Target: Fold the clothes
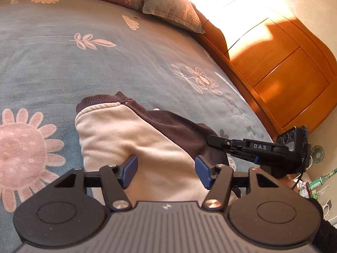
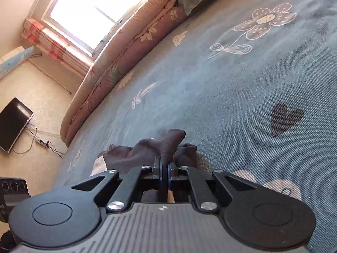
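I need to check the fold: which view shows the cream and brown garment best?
The left wrist view: the garment lies spread on the bed, cream panel and brown ribbed edge visible. The right wrist view shows only a bunched brown fold pinched by the right gripper.

garment (image 1: 126, 135): near end hidden under left tongs (image 1: 166, 168) | pillow (image 1: 172, 8) lettering: cut off, partly unreadable

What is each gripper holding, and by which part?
The right gripper pinches a dark brown fold of the garment; the left gripper is open, holding nothing.

Black hand-held gripper (image 1: 166, 171); blue pads (image 1: 129, 171); silver screws; "DAS" lettering.
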Motion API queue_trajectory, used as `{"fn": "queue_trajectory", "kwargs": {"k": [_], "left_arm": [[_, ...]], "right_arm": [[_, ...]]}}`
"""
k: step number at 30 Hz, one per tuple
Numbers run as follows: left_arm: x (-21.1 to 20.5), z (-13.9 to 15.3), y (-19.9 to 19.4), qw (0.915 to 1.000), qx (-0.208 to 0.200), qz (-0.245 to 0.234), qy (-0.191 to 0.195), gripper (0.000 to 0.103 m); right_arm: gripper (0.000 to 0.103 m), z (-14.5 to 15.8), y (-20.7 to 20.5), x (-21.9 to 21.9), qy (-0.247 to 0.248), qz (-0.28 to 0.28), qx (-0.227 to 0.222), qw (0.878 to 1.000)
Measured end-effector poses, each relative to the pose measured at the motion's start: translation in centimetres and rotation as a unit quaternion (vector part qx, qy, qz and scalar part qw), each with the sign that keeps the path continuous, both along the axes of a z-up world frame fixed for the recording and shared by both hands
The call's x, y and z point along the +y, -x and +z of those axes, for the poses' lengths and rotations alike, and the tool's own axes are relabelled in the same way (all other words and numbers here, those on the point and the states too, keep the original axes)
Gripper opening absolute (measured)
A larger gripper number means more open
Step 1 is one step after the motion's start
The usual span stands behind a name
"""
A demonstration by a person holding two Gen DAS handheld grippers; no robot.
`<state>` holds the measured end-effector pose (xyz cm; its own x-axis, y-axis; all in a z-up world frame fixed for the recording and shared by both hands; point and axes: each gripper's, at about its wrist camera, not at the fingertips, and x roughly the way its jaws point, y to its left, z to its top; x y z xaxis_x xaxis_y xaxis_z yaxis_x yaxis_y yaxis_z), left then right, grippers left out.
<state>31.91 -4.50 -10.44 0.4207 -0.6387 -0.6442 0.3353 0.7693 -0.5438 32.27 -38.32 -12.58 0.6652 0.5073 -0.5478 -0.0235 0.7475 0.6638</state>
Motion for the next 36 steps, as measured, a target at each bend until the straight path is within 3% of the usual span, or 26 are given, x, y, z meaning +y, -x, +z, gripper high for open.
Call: {"fn": "queue_trajectory", "kwargs": {"k": [3,5,6,9,11,13,15,18,20,23,25,28,31,33,35,36], "left_arm": [[0.2,0.0,0.0,0.9998,-0.001,0.015,0.013,0.056],[0.2,0.8,0.3,0.9995,-0.023,0.018,0.014,0.057],[0.2,0.7,0.1,0.9994,-0.024,0.020,0.011,0.058],[0.1,0.6,-0.7,0.9993,-0.029,0.025,0.001,0.057],[-0.4,-0.3,-1.6,0.9990,-0.031,0.028,-0.014,0.057],[-1.1,-1.4,-2.6,0.9984,-0.033,0.031,-0.032,0.058],[-1.7,-1.5,-3.2,0.9981,-0.030,0.034,-0.043,0.057],[-2.6,-0.9,-3.6,0.9970,-0.032,0.028,-0.064,0.057],[-2.7,-0.1,-3.2,0.9956,-0.040,0.028,-0.080,0.056],[-2.3,1.7,-1.2,0.9953,-0.053,0.023,-0.078,0.055],[-1.9,2.9,1.2,0.9959,-0.063,0.002,-0.064,0.055],[-1.6,3.3,5.0,0.9961,-0.063,-0.033,-0.052,0.060],[-1.5,1.8,8.0,0.9944,-0.045,-0.048,-0.082,0.060],[-1.2,1.2,9.5,0.9922,-0.050,-0.045,-0.105,0.059],[-0.8,1.9,10.8,0.9906,-0.063,-0.046,-0.113,0.059],[-0.6,2.5,11.6,0.9895,-0.072,-0.048,-0.116,0.059]], "right_arm": [[0.027,0.5,0.8,-0.6,0.029,-0.030,0.009,0.999],[0.031,1.7,2.4,-1.0,0.033,-0.036,-0.014,0.999],[0.039,2.4,3.3,-1.0,0.033,-0.033,-0.028,0.999],[0.053,4.3,5.1,1.0,0.007,0.034,-0.073,0.997],[0.058,4.3,5.4,3.3,0.002,0.084,-0.075,0.994],[0.058,3.7,5.6,5.3,0.011,0.115,-0.066,0.991],[0.058,2.2,6.0,6.2,0.042,0.112,-0.048,0.992],[0.039,0.7,7.4,5.6,0.078,0.089,-0.037,0.992],[0.039,0.7,9.0,4.8,0.071,0.074,-0.033,0.994],[0.044,2.6,11.2,5.0,0.101,0.064,-0.049,0.992],[0.054,3.9,12.4,5.9,0.118,0.077,-0.074,0.987],[0.056,3.7,13.1,7.3,0.135,0.096,-0.077,0.983],[0.054,2.3,13.6,7.6,0.156,0.074,-0.047,0.984],[0.052,1.7,14.7,6.5,0.137,0.052,-0.037,0.989],[0.054,2.1,16.3,5.2,0.114,0.038,-0.042,0.992],[0.060,2.4,17.0,4.9,0.113,0.034,-0.045,0.992]]}}
